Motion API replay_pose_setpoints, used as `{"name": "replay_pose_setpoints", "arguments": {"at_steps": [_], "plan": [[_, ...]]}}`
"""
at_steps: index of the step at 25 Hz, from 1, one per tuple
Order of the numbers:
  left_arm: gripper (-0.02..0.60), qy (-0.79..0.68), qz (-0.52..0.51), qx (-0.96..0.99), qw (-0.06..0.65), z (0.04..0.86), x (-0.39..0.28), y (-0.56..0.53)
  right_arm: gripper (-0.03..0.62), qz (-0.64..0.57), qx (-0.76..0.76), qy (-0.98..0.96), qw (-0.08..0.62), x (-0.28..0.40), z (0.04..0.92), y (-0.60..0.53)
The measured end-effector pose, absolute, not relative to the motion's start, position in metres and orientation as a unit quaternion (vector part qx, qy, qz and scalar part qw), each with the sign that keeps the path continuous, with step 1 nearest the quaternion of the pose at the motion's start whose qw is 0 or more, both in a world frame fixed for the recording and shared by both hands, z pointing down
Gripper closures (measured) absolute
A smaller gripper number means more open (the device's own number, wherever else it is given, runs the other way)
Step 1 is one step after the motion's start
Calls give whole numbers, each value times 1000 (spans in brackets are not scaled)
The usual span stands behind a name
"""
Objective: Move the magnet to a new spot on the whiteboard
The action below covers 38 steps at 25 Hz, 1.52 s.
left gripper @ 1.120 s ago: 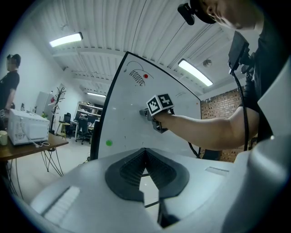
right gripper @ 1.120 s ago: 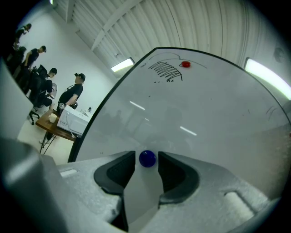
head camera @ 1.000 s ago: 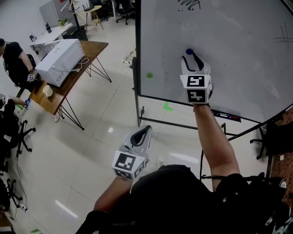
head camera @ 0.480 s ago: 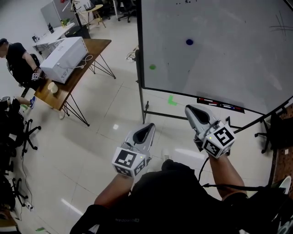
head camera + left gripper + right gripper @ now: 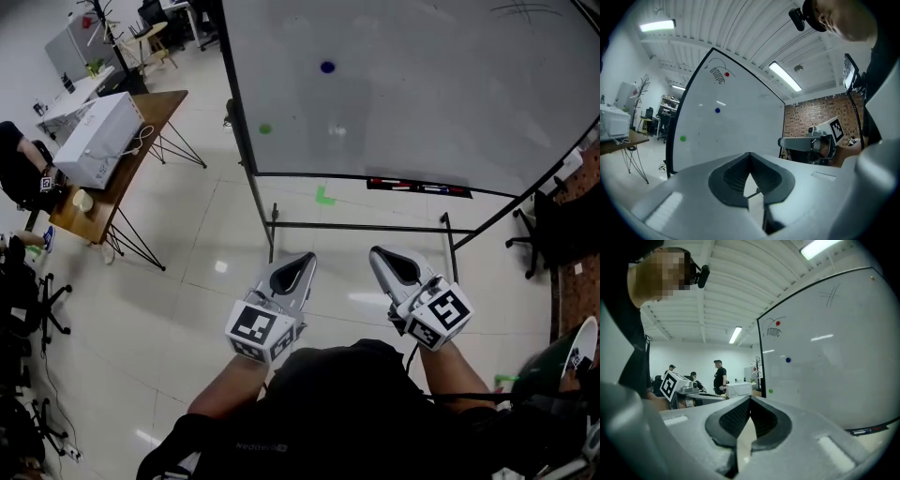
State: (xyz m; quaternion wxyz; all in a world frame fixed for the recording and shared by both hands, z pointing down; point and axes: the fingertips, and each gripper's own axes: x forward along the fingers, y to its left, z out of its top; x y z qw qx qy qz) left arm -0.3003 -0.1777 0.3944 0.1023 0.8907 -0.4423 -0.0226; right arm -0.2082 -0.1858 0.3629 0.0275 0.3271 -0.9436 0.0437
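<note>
The whiteboard (image 5: pixel 422 94) stands ahead of me on a wheeled frame. A small blue magnet (image 5: pixel 327 67) sticks to its upper left part, with a green magnet (image 5: pixel 265 128) lower and nearer the left edge. Both grippers are held low, close to my body and well short of the board. My left gripper (image 5: pixel 298 265) and right gripper (image 5: pixel 380 253) are shut and hold nothing. The left gripper view shows the blue magnet (image 5: pixel 717 110), the green magnet (image 5: pixel 683 138) and a red magnet (image 5: pixel 727 74). The blue magnet (image 5: pixel 788 360) also shows in the right gripper view.
Markers lie in the tray (image 5: pixel 417 187) along the board's lower edge. A wooden table (image 5: pixel 141 131) with a white box (image 5: pixel 94 141) stands at the left, with a seated person beyond it. An office chair (image 5: pixel 553 234) is at the right. Tiled floor lies between me and the board.
My right gripper came off the blue magnet, left it on the board, shut, and dropped back beside the left gripper. The board now appears farther away.
</note>
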Motion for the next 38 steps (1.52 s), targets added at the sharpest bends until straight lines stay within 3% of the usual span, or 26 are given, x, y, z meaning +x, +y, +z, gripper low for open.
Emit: {"name": "replay_pose_setpoints", "arguments": {"at_steps": [7,18,23,28,38], "plan": [[566,-437,-25,894,101,393,-243,-153,585,25,316,-948,29,-163,361,-137],[566,-438,-20,893,102,392,-74,-70,585,75,351,-933,10,28,384,-41],[566,-444,-9,890,103,392,-18,-23,585,111,349,-931,-3,85,403,-6],[566,-463,15,880,105,397,0,19,585,113,337,-935,-12,108,403,18],[566,-463,31,881,96,401,-14,69,585,85,332,-939,-31,93,385,64]]}}
